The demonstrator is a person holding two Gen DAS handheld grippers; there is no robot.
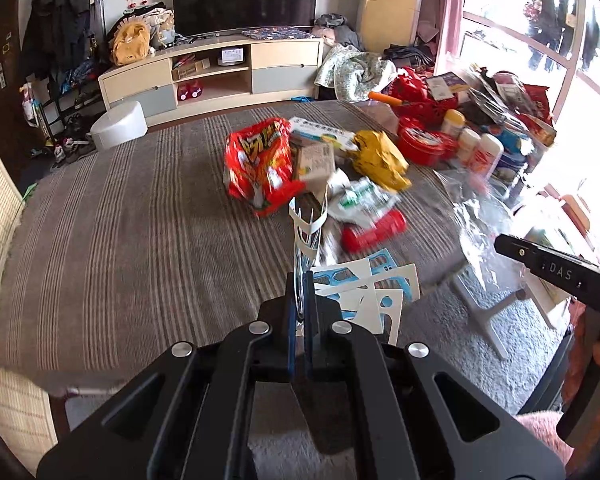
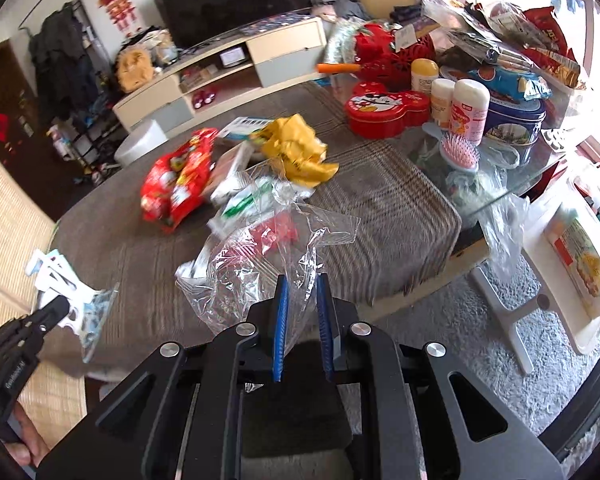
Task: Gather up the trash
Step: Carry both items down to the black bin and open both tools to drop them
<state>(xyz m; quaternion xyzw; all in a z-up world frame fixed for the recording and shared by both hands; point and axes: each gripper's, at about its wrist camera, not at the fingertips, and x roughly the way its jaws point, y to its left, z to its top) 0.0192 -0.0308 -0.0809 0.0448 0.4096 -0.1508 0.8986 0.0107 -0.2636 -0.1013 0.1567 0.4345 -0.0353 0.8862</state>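
My left gripper point(image 1: 300, 280) is shut on white and blue punched-out card sheets point(image 1: 374, 286), held above the striped table point(image 1: 120, 220); it also shows in the right wrist view point(image 2: 62, 306) with the sheets point(image 2: 72, 292). My right gripper point(image 2: 303, 284) has its jaws slightly apart around a clear plastic bag point(image 2: 260, 256), which hangs in front of it; the bag also shows in the left wrist view point(image 1: 484, 220). On the table lie a red snack bag point(image 1: 260, 164), a yellow crumpled wrapper point(image 1: 380, 158), a green-white wrapper point(image 1: 360, 200) and a red packet point(image 1: 374, 230).
A red tin point(image 2: 384, 108), bottles point(image 2: 468, 110), a blue tin point(image 2: 516, 118) and a pink hairbrush point(image 2: 458, 152) crowd the table's right end. A white stool point(image 2: 572, 280) stands right of the table. A TV cabinet point(image 1: 220, 72) is behind.
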